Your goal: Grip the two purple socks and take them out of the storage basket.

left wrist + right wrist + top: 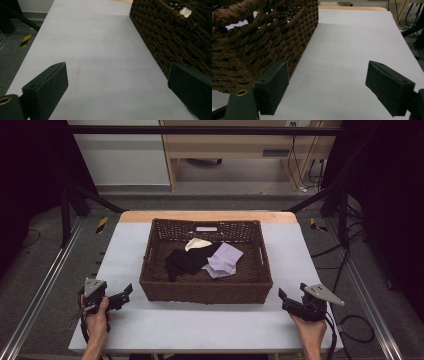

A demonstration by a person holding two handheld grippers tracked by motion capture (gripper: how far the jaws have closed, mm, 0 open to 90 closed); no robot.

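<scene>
A brown woven basket (206,290) stands in the middle of the table. Inside it lie a black cloth (187,261), a lilac cloth (223,260) and a cream cloth (196,243). My left gripper (126,292) rests on the table just left of the basket's front corner, jaws wide apart with nothing between them (117,82). My right gripper (283,297) sits by the basket's front right corner, also open and empty (327,85). The basket wall (172,37) stands at the right in the left gripper view and at the left (249,45) in the right gripper view.
The table (200,325) has a pale grey top with a wooden strip at its far edge. Metal frame rails (45,285) run along both sides. Cables (355,325) trail on the floor at the right. A wooden desk stands behind.
</scene>
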